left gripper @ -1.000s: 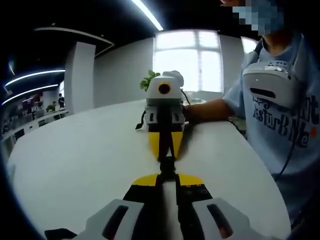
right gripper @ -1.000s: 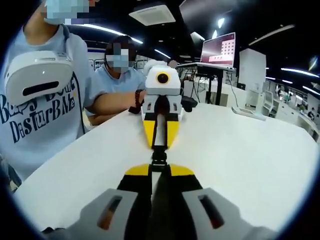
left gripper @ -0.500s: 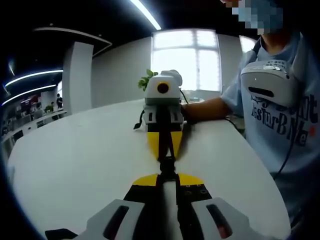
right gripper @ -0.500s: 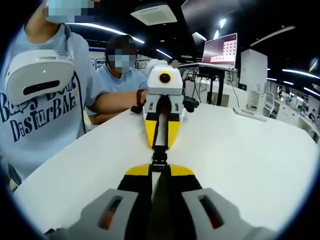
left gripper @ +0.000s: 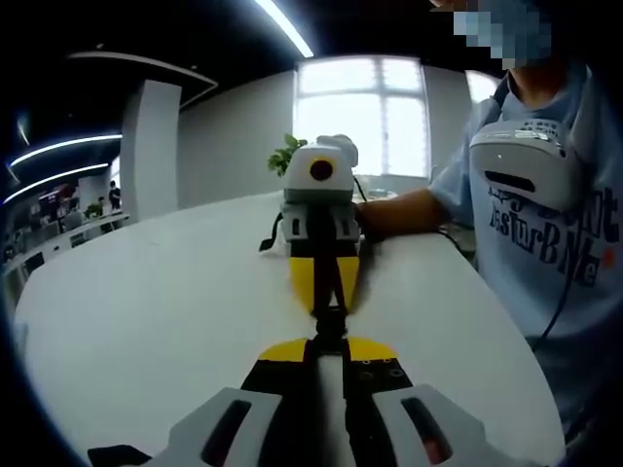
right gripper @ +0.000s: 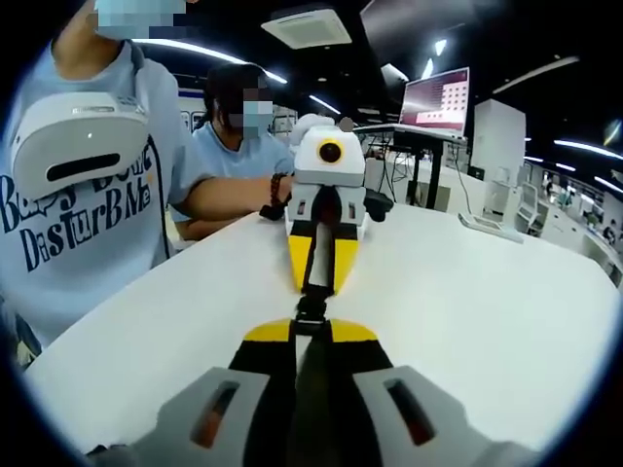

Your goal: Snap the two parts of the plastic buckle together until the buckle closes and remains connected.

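Above a white desk [left gripper: 146,321], the left hand-held gripper [left gripper: 326,342] and right hand-held gripper [right gripper: 310,329] each clamp one end of the black buckle [left gripper: 328,321] at 12 o'clock; off-axis pushing risks a false latch.

smooth matt white table [left gripper: 146,321], black plastic buckle [left gripper: 328,321]

The black plastic buckle [left gripper: 328,325] hangs above the white bench [left gripper: 146,311], pinched end-to-end between both hand-held grippers' tips.
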### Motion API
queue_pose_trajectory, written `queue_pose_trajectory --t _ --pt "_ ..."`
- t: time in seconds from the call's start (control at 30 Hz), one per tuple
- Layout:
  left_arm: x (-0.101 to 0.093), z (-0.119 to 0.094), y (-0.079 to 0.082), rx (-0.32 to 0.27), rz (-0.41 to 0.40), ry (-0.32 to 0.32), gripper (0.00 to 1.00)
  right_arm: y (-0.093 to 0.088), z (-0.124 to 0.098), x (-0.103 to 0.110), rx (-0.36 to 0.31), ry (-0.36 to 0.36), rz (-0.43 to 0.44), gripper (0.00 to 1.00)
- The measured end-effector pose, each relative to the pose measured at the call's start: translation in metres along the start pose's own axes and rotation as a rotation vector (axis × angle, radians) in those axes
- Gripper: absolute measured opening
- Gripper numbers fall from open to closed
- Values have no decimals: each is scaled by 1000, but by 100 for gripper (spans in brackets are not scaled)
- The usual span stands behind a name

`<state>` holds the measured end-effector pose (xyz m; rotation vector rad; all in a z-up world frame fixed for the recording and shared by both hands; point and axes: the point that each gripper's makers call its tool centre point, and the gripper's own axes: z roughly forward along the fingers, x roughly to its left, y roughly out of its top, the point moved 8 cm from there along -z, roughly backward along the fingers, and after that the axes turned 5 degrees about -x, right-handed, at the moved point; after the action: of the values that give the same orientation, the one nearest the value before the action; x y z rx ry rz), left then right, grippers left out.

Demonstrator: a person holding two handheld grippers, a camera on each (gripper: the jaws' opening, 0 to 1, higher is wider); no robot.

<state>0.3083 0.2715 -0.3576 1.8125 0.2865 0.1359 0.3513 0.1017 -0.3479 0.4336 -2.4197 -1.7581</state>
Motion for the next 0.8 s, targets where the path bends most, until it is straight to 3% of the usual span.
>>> queue_pose_trajectory --t 0.4,0.8 --pt "0 0 1 -8 31 21 12 0 -2 -3 -1 -27 -6 10" --pt "3 -4 2 0 -17 22 13 0 -5 -6 -8 -21 7 10"
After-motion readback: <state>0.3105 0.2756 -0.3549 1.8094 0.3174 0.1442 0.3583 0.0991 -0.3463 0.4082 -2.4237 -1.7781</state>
